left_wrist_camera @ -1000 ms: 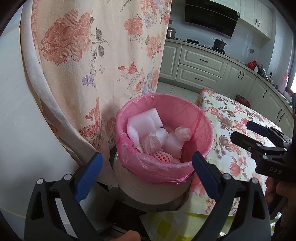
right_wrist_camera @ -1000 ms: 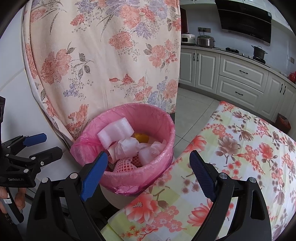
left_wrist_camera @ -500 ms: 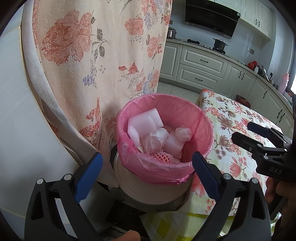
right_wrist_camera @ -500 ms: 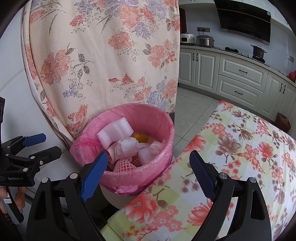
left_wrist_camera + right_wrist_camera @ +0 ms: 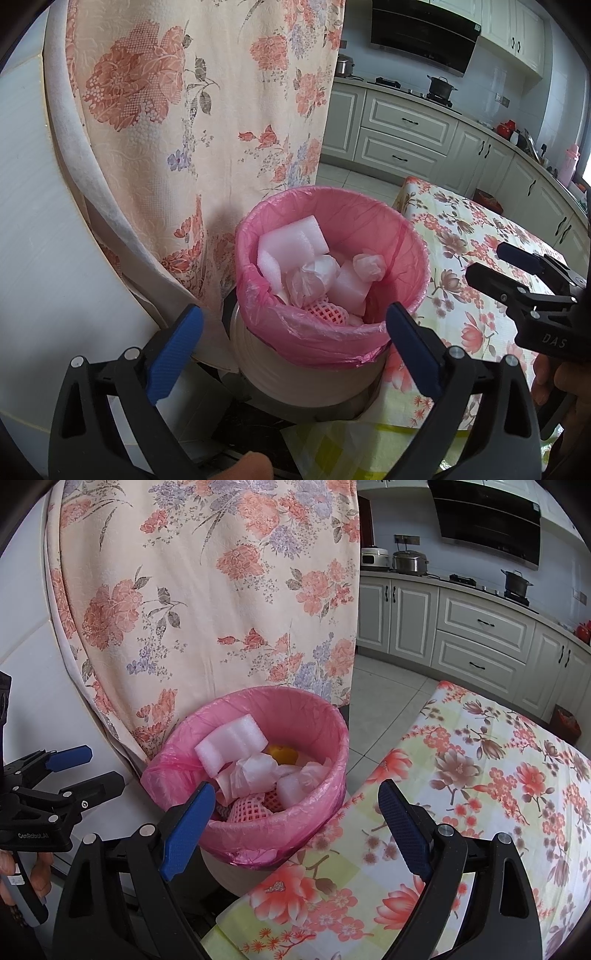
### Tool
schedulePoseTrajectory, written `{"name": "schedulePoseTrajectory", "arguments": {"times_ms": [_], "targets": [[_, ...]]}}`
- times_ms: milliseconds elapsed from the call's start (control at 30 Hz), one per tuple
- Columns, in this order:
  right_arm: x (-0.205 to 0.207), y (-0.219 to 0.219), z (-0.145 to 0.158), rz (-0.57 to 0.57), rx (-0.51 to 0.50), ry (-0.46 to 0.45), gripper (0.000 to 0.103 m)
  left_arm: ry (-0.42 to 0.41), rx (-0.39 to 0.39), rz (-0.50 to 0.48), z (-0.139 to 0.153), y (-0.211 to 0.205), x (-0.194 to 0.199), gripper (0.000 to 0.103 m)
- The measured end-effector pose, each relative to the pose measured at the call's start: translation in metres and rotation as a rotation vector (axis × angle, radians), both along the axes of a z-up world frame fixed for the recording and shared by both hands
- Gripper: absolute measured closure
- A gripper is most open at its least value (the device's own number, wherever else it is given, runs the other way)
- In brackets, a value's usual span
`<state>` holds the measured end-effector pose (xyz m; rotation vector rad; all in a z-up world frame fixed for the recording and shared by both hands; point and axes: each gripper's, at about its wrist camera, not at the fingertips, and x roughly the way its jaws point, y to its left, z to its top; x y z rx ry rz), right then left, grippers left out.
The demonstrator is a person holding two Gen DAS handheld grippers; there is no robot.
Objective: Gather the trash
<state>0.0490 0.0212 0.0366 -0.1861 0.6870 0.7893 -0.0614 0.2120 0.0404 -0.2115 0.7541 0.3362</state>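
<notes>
Tools idle over a full bin

Nothing has shifted in the past second: our left tool [image 5: 291, 325] and right tool [image 5: 293, 812] both hang spread wide and empty, so we judge the collecting is paused or nearly done. The pink-lined bin [image 5: 332, 206] sits just beyond the left tool's tips, foam scraps [image 5: 291, 240] inside; from the bin, the flowered counter [image 5: 480, 794] lies to its right, the hanging curtain [image 5: 184, 110] behind.

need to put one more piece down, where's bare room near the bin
The tablecloth right of the bin lies bare. The bin itself is crowded with foam and wrappers. The curtain hangs close behind it.
</notes>
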Motion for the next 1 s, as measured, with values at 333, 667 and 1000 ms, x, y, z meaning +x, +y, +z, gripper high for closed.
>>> {"name": "schedulePoseTrajectory", "arguments": {"times_ms": [333, 667, 1000], "targets": [[-0.0001, 0.0, 0.0004, 0.0, 0.0, 0.002, 0.018, 0.001, -0.007, 0.003, -0.0005, 0.0017, 0.0002, 0.006], [-0.0002, 0.0001, 0.0, 0.001, -0.001, 0.001, 0.018, 0.001, -0.031, -0.001, -0.0029, 0.0024, -0.0002, 0.006], [-0.001, 0.0007, -0.0017, 0.002, -0.004, 0.005, 0.018, 0.006, 0.01, 0.007, -0.0032, -0.0018, -0.0015, 0.006]]}}
